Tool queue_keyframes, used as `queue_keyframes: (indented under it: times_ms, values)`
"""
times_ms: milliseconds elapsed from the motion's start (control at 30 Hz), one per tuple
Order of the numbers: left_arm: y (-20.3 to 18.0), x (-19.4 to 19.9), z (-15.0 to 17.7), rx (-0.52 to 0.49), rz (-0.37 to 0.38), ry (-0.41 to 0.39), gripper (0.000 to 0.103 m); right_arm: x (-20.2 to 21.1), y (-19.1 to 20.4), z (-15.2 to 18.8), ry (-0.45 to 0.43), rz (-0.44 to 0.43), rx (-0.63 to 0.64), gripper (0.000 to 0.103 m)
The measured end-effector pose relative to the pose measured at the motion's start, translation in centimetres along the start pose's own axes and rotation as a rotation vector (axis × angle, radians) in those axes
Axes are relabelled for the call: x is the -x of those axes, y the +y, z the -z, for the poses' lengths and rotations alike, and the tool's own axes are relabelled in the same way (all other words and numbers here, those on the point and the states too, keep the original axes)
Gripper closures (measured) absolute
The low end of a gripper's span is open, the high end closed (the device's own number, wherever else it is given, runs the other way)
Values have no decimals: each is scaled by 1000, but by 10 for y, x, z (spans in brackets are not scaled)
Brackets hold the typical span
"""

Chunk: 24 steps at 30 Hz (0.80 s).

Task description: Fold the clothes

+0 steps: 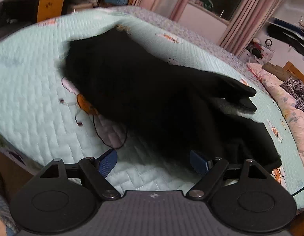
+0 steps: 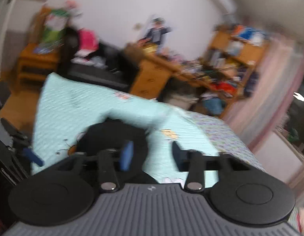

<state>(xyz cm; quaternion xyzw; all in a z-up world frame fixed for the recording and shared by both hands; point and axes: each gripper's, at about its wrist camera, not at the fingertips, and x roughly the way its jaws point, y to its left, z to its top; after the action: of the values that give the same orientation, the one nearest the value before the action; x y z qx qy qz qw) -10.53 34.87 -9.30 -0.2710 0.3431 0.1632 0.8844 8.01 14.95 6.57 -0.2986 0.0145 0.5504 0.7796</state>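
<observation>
- Left gripper point(image 1: 153, 162), black two-finger tool with blue fabric pads: jaws stand wide apart, nothing pressed between them.
- Its blue pads point(image 1: 106, 162) hang just above the bedding; the right-hand pad sits at the near edge of the garment, contact not certain.
- Black soft garment point(image 1: 144, 102), crumpled and unfolded, lies ahead of the left gripper and spreads up and away from the fingertips across the bed.
- One dark sleeve or flap point(image 1: 240, 92) sticks out to the right of the tool's line, with a strip of pale grey lining beneath it.
- Pale mint quilted bedspread point(image 1: 34, 90) with orange cartoon prints lies under the garment and directly below the left jaws.
- Pink floral bedding point(image 1: 289, 106) lies far right of the left gripper, beyond the bedspread edge.
- Right gripper point(image 2: 150, 155), same build: jaws parted, nothing between them; view badly motion-blurred.
- Through the right gripper's gap shows mint bedspread; the black garment sits just ahead and left of its left finger.
- The other gripper's blue pad shows at the far left edge of the right wrist view.
- Beyond the right gripper: cluttered wooden desk and shelves point(image 2: 220, 63) against a white wall, pink curtains point(image 2: 269, 98) to the right.
</observation>
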Motion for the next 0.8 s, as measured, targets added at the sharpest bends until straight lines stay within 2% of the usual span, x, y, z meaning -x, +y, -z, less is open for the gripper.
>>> queue_keyframes:
  times_ms: [67,167,200,333,500,633,733,800]
  values:
    - [-1,-6,-1,10,10,18,20,21,-8,19,-13,98,-88,38]
    - [-7,-9,-2,-6,23,21,20,45,-31,55,-4,172,-357,29]
    - [-10,-10,-3,-15,27,20,20,54,-35,78,23,182,-452,29]
    - [-18,-10,-4,-44,50,19,18,76,-48,159,159,257,-684,29]
    - [-20,-17,-11,-16,24,34,14,79,-4,238,309,291,-909,29]
    - [3,-14,-16,143,47,43,14,98,19,261,314,284,-967,27]
    - [25,-5,-9,279,37,1,12,104,26,261,302,280,-976,27]
    - [40,1,-4,357,78,-29,12,107,29,260,296,285,-963,27]
